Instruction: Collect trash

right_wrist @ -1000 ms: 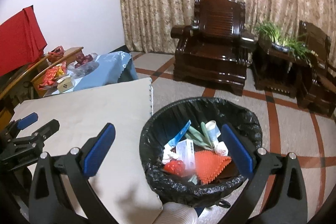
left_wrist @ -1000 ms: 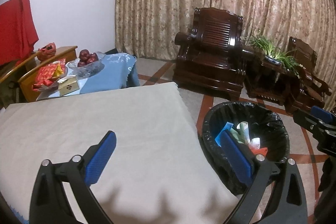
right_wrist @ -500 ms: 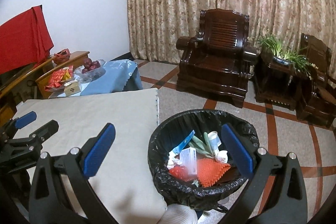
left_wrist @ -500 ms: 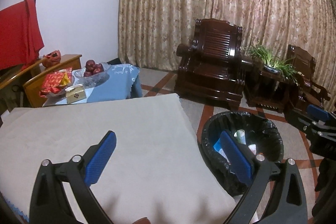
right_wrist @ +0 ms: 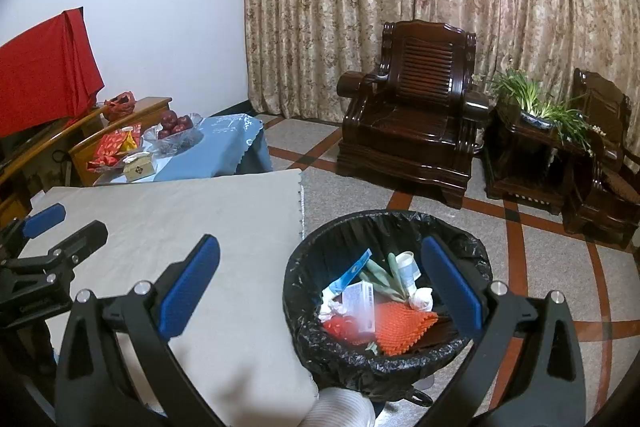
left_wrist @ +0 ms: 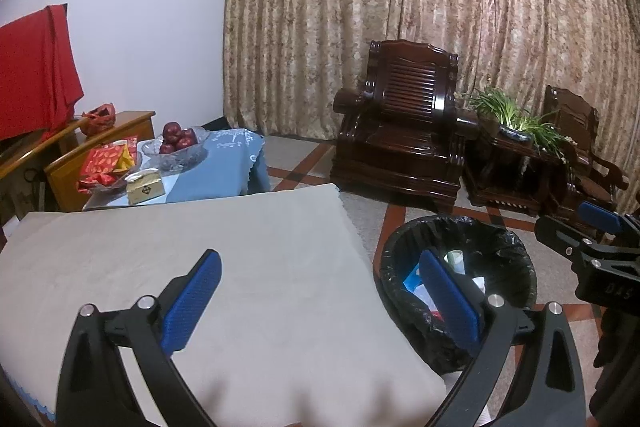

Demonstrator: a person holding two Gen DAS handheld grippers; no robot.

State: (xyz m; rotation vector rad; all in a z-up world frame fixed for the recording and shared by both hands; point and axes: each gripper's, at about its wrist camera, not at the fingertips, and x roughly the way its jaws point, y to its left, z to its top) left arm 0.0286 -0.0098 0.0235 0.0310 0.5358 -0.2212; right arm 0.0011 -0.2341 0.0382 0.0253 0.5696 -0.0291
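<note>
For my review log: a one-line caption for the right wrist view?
Open right tool above a black-lined trash bin holding wrappers and an orange mesh piece.

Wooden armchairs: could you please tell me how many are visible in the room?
2. One armchair stands in front of the curtain, beyond the trash bin. The second armchair is at the far right, past the potted plant, partly cut off by the frame; more may be hidden.

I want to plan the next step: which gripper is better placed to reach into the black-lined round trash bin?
Right. The right gripper, open, hovers close over the black-lined round trash bin; the left gripper faces the beige-covered table.
</note>
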